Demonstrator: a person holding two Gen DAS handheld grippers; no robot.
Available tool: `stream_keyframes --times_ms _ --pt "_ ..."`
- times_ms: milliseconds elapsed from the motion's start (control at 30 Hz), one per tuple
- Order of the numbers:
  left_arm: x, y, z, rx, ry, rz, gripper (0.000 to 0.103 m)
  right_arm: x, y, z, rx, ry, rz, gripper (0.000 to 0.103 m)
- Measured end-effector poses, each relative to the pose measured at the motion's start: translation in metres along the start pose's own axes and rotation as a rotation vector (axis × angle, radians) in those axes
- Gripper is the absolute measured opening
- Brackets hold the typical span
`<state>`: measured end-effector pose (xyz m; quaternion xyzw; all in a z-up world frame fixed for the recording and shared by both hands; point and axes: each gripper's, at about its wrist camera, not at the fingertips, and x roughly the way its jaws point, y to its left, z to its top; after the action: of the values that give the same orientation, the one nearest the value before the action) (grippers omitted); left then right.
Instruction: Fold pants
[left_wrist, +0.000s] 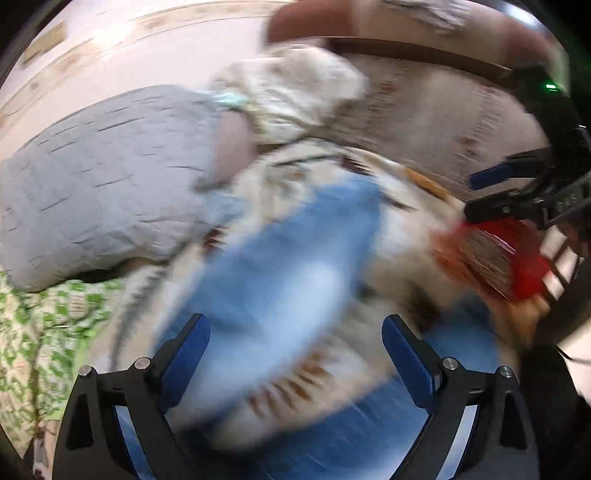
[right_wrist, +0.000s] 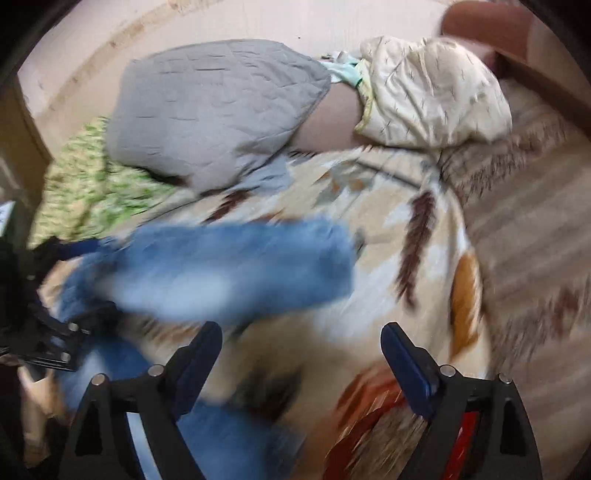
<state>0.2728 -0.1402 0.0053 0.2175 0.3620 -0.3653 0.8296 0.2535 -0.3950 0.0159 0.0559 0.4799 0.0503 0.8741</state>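
Blue jeans lie spread on a patterned cream blanket on a bed; both views are motion-blurred. One leg stretches away from my left gripper, which is open and empty just above the denim. In the right wrist view the jeans run leftward, with more denim at the lower left. My right gripper is open and empty over the blanket, beside the jeans. The right gripper also shows in the left wrist view, jaws apart. The left gripper shows dimly at the right wrist view's left edge.
A grey quilted pillow and a cream pillow lie at the bed's far end. A green-patterned cloth lies at left. A red patterned item lies at right. A brown headboard edges the bed.
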Motion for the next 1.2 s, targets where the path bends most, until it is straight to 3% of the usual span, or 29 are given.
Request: stream_keyframes --times_ms 100,233,333,433,533,567,600,633,667,700,733,800,933,1033,1133,1200 --pt "-0.01 -0.036 -0.031 0.077 0.062 -0.136 0.094 -0.009 0.019 -0.06 -0.014 0.05 0.047 0.09" --pt "-0.014 -0.083 -0.074 0.236 0.145 -0.202 0.094 -0.003 0.038 -0.126 -0.009 0.115 0.058 0.089" --pt "-0.015 -0.108 -0.095 0.264 0.159 -0.252 0.094 0.016 0.035 -0.154 0.025 0.163 0.044 0.089" --pt "-0.016 -0.132 -0.115 0.326 0.177 -0.243 0.094 0.036 0.03 -0.16 0.069 0.188 0.019 0.089" --pt "-0.003 -0.152 -0.132 0.423 0.197 -0.164 0.094 0.056 0.025 -0.156 0.104 0.186 0.008 0.089" --pt "0.005 -0.152 -0.136 0.431 0.216 -0.139 0.091 0.061 0.025 -0.154 0.099 0.174 0.018 0.08" --pt "0.011 -0.15 -0.138 0.428 0.229 -0.124 0.08 0.064 0.027 -0.151 0.092 0.165 0.027 0.074" --pt "0.017 -0.146 -0.138 0.411 0.253 -0.114 0.033 0.066 0.031 -0.149 0.078 0.164 0.005 0.048" --pt "0.02 -0.137 -0.135 0.345 0.278 -0.153 0.022 0.066 0.033 -0.147 0.065 0.156 0.016 0.01" --pt "0.016 -0.131 -0.13 0.292 0.27 -0.154 0.009 0.061 0.037 -0.144 0.052 0.137 0.059 0.008" --pt "0.012 -0.125 -0.126 0.263 0.267 -0.13 0.006 0.055 0.041 -0.143 0.042 0.123 0.047 0.008" --pt "-0.002 -0.115 -0.118 0.232 0.253 -0.133 0.006 0.038 0.05 -0.137 0.001 0.084 0.055 0.007" --pt "-0.058 -0.111 -0.093 0.201 0.101 -0.171 0.006 -0.014 0.057 -0.126 -0.039 0.02 0.082 0.007" --pt "-0.079 -0.119 -0.068 0.186 -0.003 -0.198 0.006 -0.053 0.046 -0.121 -0.049 0.013 0.069 0.007" --pt "-0.057 -0.134 -0.053 0.176 -0.012 -0.216 0.006 -0.077 0.027 -0.103 -0.043 0.03 0.005 0.007" --pt "-0.033 -0.14 -0.051 0.153 0.054 -0.208 0.024 -0.07 0.017 -0.087 -0.03 0.064 -0.062 0.022"
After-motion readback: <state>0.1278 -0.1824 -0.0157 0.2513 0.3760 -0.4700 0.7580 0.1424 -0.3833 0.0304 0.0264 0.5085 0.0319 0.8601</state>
